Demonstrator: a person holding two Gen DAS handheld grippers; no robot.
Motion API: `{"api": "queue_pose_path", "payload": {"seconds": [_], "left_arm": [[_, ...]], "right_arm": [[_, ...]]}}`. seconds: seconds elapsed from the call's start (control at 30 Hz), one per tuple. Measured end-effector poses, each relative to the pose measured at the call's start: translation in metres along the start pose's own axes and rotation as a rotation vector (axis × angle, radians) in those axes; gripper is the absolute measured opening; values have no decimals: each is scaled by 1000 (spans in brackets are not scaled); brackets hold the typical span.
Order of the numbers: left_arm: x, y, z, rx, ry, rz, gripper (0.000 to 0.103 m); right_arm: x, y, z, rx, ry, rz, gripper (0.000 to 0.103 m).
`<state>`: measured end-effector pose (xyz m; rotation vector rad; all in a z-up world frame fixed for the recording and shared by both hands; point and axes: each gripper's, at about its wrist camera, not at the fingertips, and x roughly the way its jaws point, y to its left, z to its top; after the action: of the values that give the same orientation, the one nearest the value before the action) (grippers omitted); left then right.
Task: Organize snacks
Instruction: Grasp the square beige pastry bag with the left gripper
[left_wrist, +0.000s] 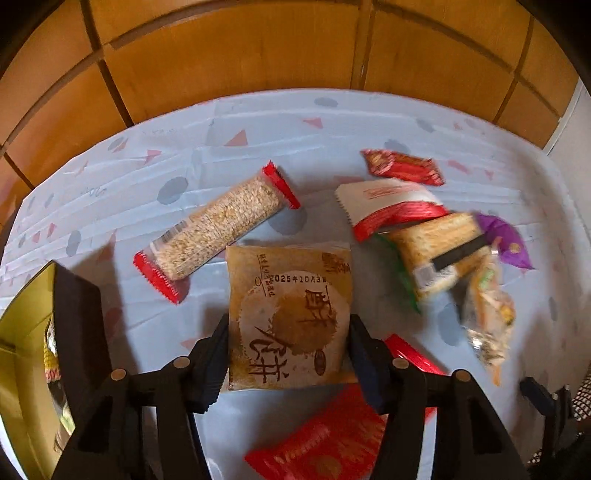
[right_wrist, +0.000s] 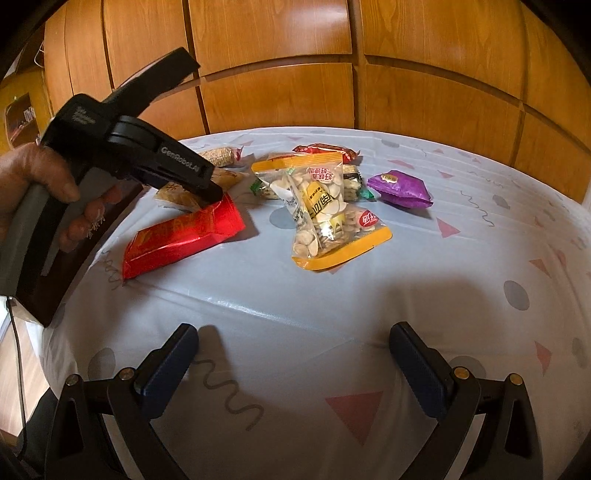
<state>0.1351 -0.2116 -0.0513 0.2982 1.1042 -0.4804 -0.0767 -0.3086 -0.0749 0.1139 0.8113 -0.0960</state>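
A brown pastry packet (left_wrist: 288, 295) with dark printed characters lies flat on the patterned tablecloth (left_wrist: 155, 325). My left gripper (left_wrist: 289, 319) points steeply down over it, and its pads touch the packet's left and right edges. From the right wrist view the left gripper (right_wrist: 212, 194) is held by a hand, with its tips low among the snacks just behind a red packet (right_wrist: 181, 236). My right gripper (right_wrist: 294, 328) hovers open over bare cloth at the near side with nothing between its fingers.
Around it lie an oat bar (left_wrist: 218, 229) with red ends, a small red packet (left_wrist: 402, 168), a white-and-red packet (left_wrist: 388, 206), a cracker pack (left_wrist: 436, 251), a purple packet (right_wrist: 400, 188) and a yellow seed bag (right_wrist: 332, 210). A dark box with a gold inside (left_wrist: 22, 350) stands at the left. Wood panelling rises behind the table.
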Motion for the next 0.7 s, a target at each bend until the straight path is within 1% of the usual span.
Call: {"api": "queue_pose_path", "payload": {"seconds": [0.1, 0.27, 0.4, 0.47, 0.6, 0.67, 0.7], "left_arm": [[-25, 4, -9, -25, -52, -41, 60], [-70, 19, -23, -81, -139, -78, 60], [-98, 33, -37, -107, -191, -92, 60], [-108, 43, -45, -122, -213, -92, 60], [-121, 74, -65, -198, -226, -88, 60], [-127, 90, -77, -242, -234, -83, 60], [-130, 98, -83, -263, -240, -82, 60]], "right_arm": [[0, 0, 1, 1, 1, -3, 103], [2, 1, 4, -8, 26, -17, 103], [1, 4, 8, -13, 63, -22, 103], [0, 9, 11, -22, 86, -6, 103], [0, 24, 19, -43, 110, 87, 100], [4, 28, 26, -9, 140, 164, 100], [6, 31, 31, 17, 151, 220, 100]]}}
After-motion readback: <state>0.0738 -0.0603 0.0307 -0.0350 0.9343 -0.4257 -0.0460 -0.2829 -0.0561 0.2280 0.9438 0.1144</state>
